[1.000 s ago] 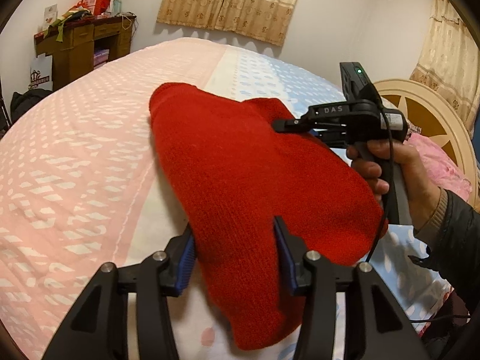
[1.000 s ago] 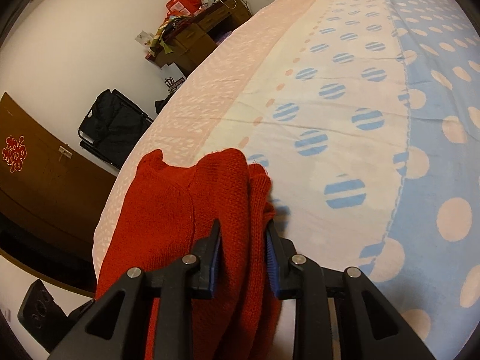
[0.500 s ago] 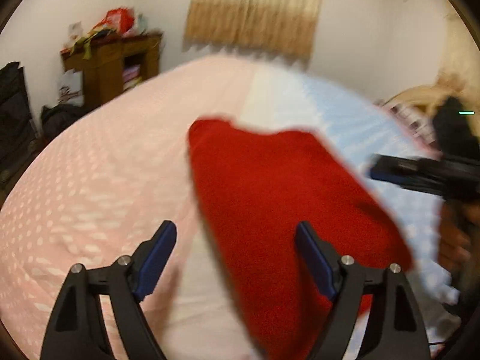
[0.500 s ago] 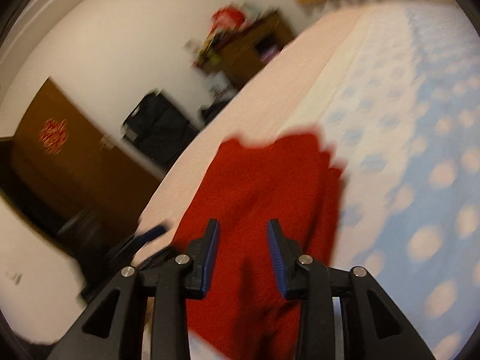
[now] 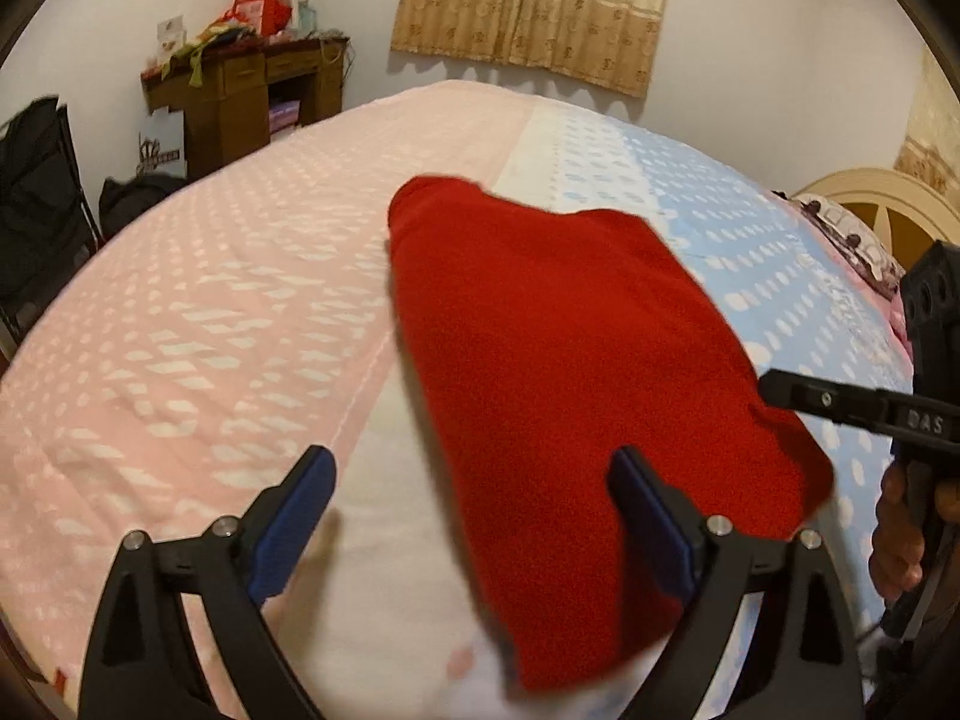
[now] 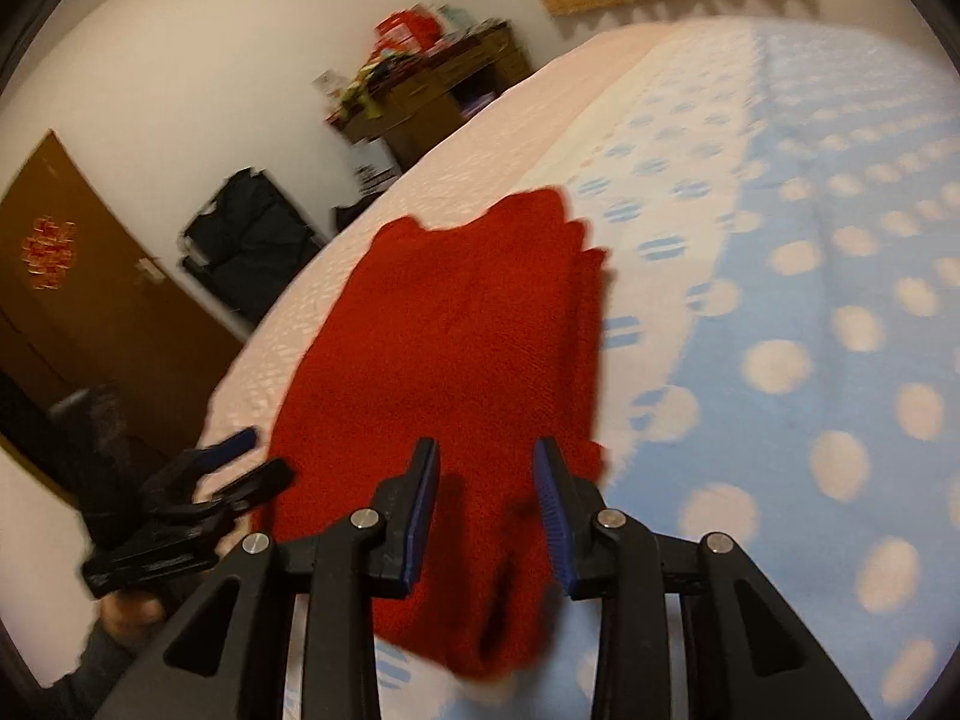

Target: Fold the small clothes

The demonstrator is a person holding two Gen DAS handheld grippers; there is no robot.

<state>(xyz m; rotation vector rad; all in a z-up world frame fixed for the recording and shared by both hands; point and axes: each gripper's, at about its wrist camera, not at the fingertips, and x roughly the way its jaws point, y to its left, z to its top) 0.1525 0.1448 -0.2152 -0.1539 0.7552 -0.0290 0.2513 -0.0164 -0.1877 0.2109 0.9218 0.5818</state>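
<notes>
Left wrist view: the left gripper (image 5: 468, 516) has let go of the red knit top (image 5: 558, 360).

A second ago its blue pads pinched the near end of the top; its jaws have just been opening and now stand wide, with the cloth lying between them, untouched. The right gripper (image 6: 486, 504) held a bunched edge a second ago; now it has pulled back, its jaws are a little apart, and the pads (image 6: 420, 510) float above the cloth with nothing in them. The top lies folded and flat near the middle of the bed (image 5: 180, 330), across the line where pink meets white and blue, with stacked edges on its right side.
</notes>
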